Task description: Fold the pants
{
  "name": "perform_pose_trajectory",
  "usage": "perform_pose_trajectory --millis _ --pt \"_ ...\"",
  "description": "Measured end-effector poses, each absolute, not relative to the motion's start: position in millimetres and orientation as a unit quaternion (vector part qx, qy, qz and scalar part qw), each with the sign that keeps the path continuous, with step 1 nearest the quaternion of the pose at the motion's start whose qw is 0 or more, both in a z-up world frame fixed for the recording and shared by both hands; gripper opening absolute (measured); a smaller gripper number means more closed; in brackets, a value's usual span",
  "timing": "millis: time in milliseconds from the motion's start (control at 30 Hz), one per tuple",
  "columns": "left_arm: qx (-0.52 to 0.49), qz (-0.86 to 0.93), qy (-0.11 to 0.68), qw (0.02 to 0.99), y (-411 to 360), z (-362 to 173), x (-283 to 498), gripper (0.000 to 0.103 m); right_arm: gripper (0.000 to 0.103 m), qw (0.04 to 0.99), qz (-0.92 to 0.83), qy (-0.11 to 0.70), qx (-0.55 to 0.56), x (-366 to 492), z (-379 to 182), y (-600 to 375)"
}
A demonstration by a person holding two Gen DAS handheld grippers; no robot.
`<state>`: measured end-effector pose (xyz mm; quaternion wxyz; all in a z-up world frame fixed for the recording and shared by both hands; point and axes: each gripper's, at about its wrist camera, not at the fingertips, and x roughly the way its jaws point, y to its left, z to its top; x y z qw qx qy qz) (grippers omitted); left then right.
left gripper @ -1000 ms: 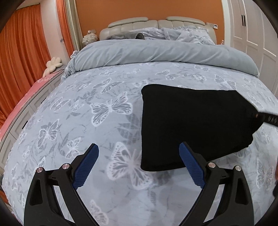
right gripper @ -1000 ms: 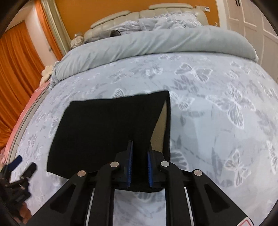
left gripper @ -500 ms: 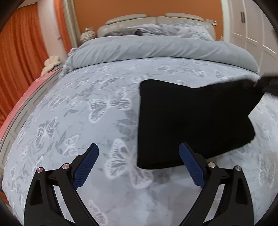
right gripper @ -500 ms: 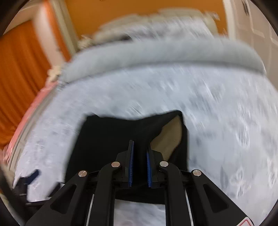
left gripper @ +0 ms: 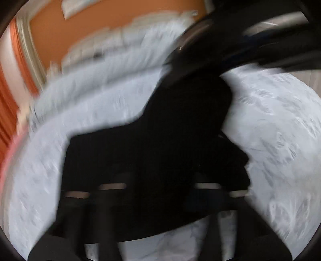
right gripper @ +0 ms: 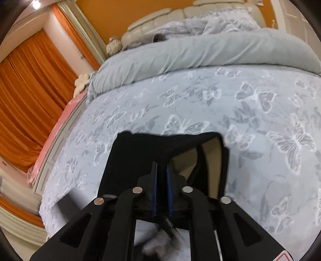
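1. Right gripper (right gripper: 161, 192) has its blue pads nearly together, pinching a raised edge of the black pants (right gripper: 136, 160) between them.
2. Pants lie on the bed (right gripper: 250, 112), on the butterfly-print cover, in the near middle of the right view.
3. That pinched edge lifts up toward the camera, while the far edge rests flat on the cover.
4. To the right of the pads, the cloth gapes and shows a tan lining (right gripper: 212, 160) inside.
5. Over to the left view, and it is all motion blur.
6. Left gripper (left gripper: 160, 188) sits low in that frame, dark against the dark pants (left gripper: 160, 140); its fingers look spread, but I cannot tell for sure, nor whether they hold anything.
7. Pants fill the middle of the left view, with a tall fold rising toward the upper right.
8. Up there the right gripper (left gripper: 240, 40) shows as a dark smear above the cloth.
9. Far side of the bed: a plain grey duvet (right gripper: 200, 52) folded back in a thick roll, with a padded headboard (right gripper: 170, 16) beyond it.
10. Orange curtains (right gripper: 30, 90) hang on the left.
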<state>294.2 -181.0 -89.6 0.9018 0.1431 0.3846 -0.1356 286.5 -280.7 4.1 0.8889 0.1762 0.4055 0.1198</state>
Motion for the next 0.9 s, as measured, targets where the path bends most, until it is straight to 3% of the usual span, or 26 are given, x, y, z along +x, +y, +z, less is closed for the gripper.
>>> perform_pose_trajectory --millis 67,133,267,300,367,400,433,467,567,633,667,700,733,833,867,900 --pt "0.033 -0.156 0.421 0.893 -150.3 -83.2 311.6 0.006 0.029 0.899 0.095 0.385 0.184 272.3 0.0 -305.3" --pt "-0.036 -0.163 0.416 0.894 -115.7 -67.6 316.3 0.006 0.031 0.906 0.069 0.377 0.179 259.8 -9.2 -327.2" --pt "-0.062 -0.163 0.396 0.902 -86.4 -41.2 320.3 0.005 0.033 0.900 0.078 0.395 0.168 248.0 -41.6 -337.0" --pt "-0.056 -0.159 0.392 0.904 -86.2 -36.6 322.2 0.005 0.045 0.896 0.088 0.405 0.159 251.3 -48.7 -329.0" --pt "-0.043 -0.156 0.388 0.907 -91.4 -30.1 325.8 0.006 0.054 0.895 0.091 0.420 0.115 262.8 -63.2 -304.3" --pt "-0.035 -0.158 0.387 0.908 -95.0 -27.2 325.4 0.006 0.047 0.894 0.098 0.429 0.085 270.3 -71.3 -289.5" --pt "-0.031 -0.161 0.387 0.907 -96.5 -24.7 323.9 0.006 0.029 0.887 0.106 0.444 0.066 277.7 -80.2 -277.9" --pt "-0.030 -0.167 0.386 0.907 -100.7 -21.9 321.3 0.006 0.005 0.881 0.106 0.458 0.054 280.0 -87.0 -271.0" --pt "-0.040 -0.185 0.378 0.906 -104.6 -12.9 315.9 0.007 0.005 0.905 0.107 0.409 0.051 263.0 -65.6 -269.3" --pt "-0.045 -0.186 0.377 0.906 -110.1 -18.6 312.0 0.015 0.005 0.918 0.106 0.373 0.082 250.9 -55.6 -288.5" --pt "-0.039 -0.180 0.388 0.903 -116.3 -28.6 311.7 0.038 0.009 0.916 0.077 0.385 0.086 254.9 -68.2 -304.3" --pt "-0.003 -0.179 0.414 0.892 -130.4 -47.7 313.0 0.069 0.015 0.903 0.046 0.420 0.077 262.7 -88.2 -314.3" --pt "0.025 -0.171 0.426 0.888 -138.1 -60.4 311.5 0.075 0.015 0.890 0.032 0.449 0.074 266.7 -103.5 -319.9" --pt "0.068 -0.174 0.427 0.885 -142.5 -82.6 290.4 0.074 0.023 0.884 0.001 0.453 0.114 248.4 -112.2 -343.9" --pt "0.061 -0.182 0.423 0.885 -136.1 -82.0 283.2 0.078 0.028 0.890 0.009 0.436 0.132 237.9 -103.4 -349.1" --pt "0.050 -0.184 0.419 0.888 -124.5 -77.9 275.4 0.086 0.043 0.894 0.016 0.425 0.144 232.9 -96.5 -352.7"
